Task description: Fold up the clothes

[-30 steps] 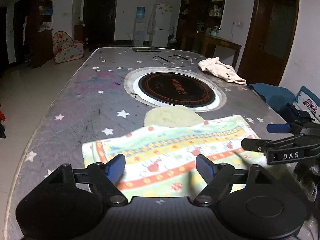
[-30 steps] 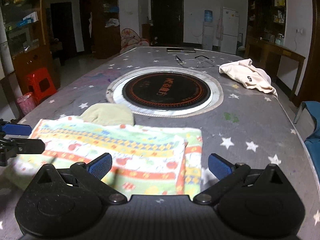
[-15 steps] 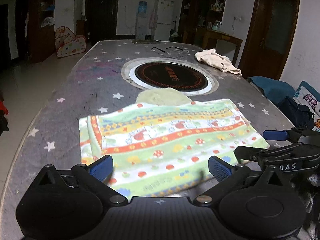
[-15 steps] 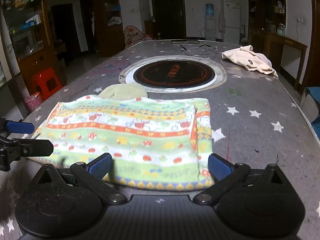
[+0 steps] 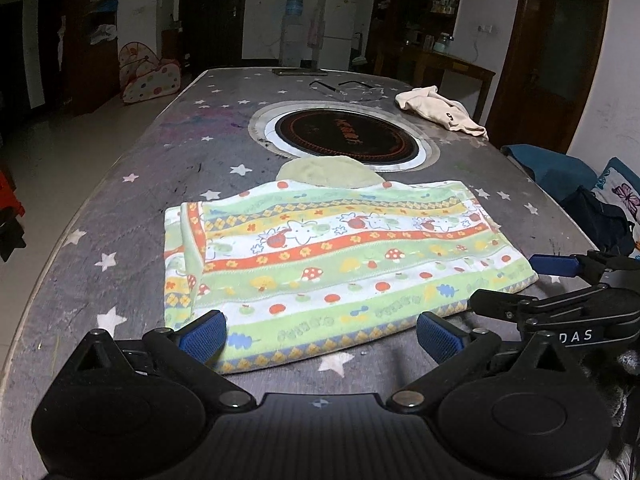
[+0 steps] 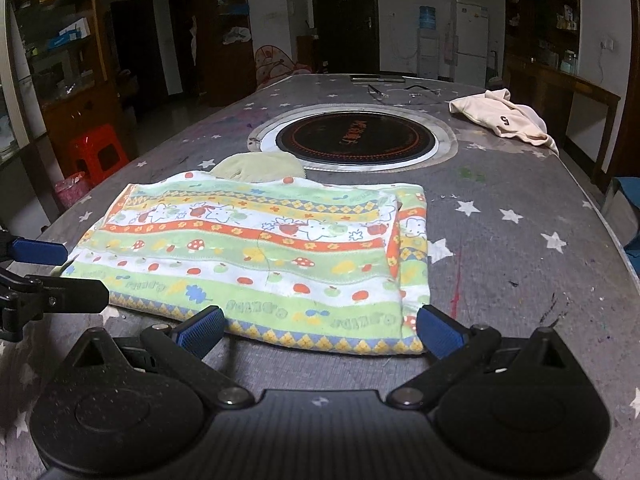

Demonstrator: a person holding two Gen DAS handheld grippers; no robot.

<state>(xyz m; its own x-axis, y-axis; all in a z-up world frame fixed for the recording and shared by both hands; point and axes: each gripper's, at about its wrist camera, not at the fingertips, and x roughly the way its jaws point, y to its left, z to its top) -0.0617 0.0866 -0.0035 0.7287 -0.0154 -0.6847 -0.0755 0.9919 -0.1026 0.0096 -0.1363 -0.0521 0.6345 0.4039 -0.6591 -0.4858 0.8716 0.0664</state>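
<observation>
The pale green cloth [image 5: 326, 172] is partly hidden behind the striped cloth [image 5: 328, 260]. The right gripper [image 5: 532, 280] is cut off by the picture's edge. The writing on the round black plate [image 6: 356, 138] is too small to read.

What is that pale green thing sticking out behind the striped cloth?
A rounded pale green cloth peeks out from under the far edge of the folded striped cloth, reaching the rim of the round cooktop. Its remainder is covered, so its kind cannot be told.
</observation>
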